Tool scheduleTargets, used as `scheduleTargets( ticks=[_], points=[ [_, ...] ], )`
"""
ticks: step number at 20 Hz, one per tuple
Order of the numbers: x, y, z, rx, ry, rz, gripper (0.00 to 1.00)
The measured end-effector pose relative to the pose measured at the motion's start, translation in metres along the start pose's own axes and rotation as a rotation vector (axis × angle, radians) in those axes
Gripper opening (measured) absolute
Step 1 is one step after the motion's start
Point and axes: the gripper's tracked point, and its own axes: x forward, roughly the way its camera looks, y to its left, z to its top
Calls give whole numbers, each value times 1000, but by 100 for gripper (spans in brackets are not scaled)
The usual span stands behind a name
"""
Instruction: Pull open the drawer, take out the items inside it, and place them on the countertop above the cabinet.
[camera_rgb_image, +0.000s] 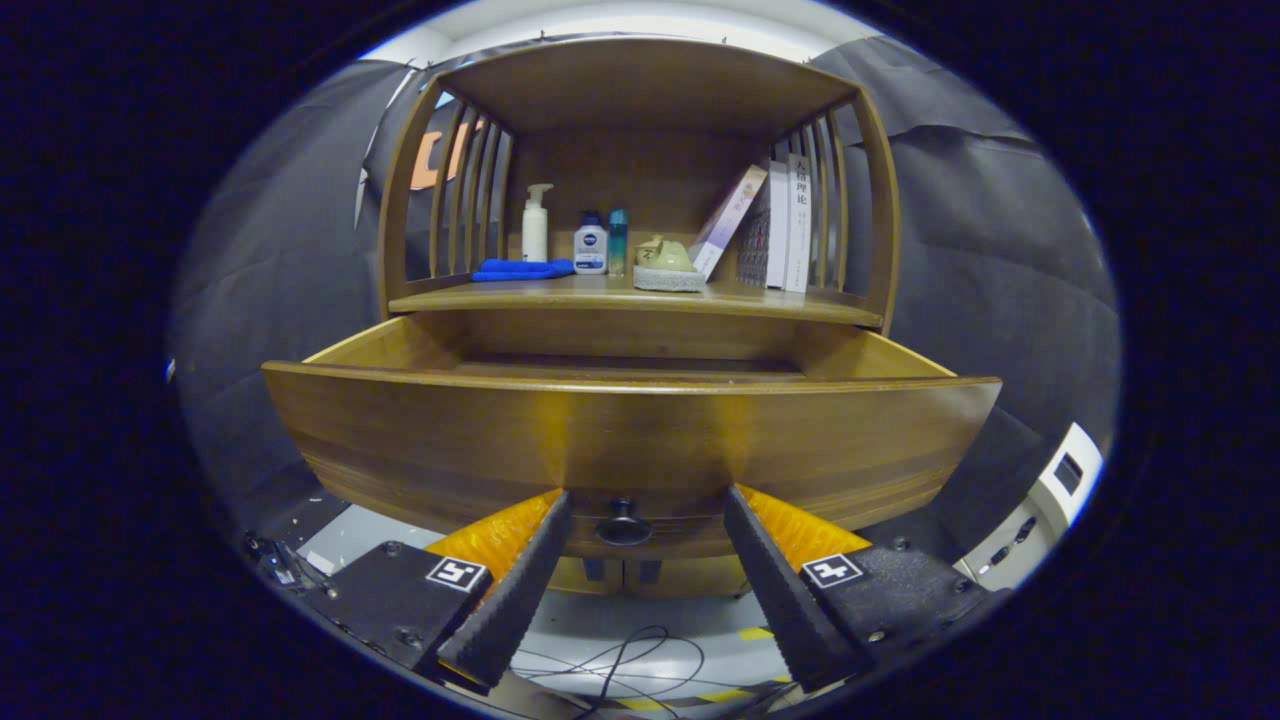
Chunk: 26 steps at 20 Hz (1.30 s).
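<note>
A wooden cabinet stands ahead with its drawer (630, 440) pulled well out toward me. A small dark round knob (623, 524) sits low on the drawer front, midway between my fingertips. My gripper (646, 500) is open, its fingers standing on either side of the knob without pressing on it. The drawer front hides the inside of the drawer, so what lies in it cannot be seen. The countertop (560, 296) above the drawer is a wooden shelf under a slatted hutch.
On the countertop stand a white pump bottle (536, 224), two small bottles (592, 245), a blue cloth (522, 269), a greenish ornament on a pad (667, 264) and leaning books (770, 225). Cables (625, 665) lie on the floor below. A white device (1040, 510) stands beside the cabinet.
</note>
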Motion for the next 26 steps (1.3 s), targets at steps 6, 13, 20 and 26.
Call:
scheduleTargets(
  ticks=[6, 13, 20, 26],
  points=[
    [36, 2, 23, 25, 11, 7, 100],
    [78, 3, 38, 4, 11, -2, 100],
    [109, 3, 50, -11, 15, -9, 100],
    [128, 3, 57, -28, 16, -18, 100]
  ],
)
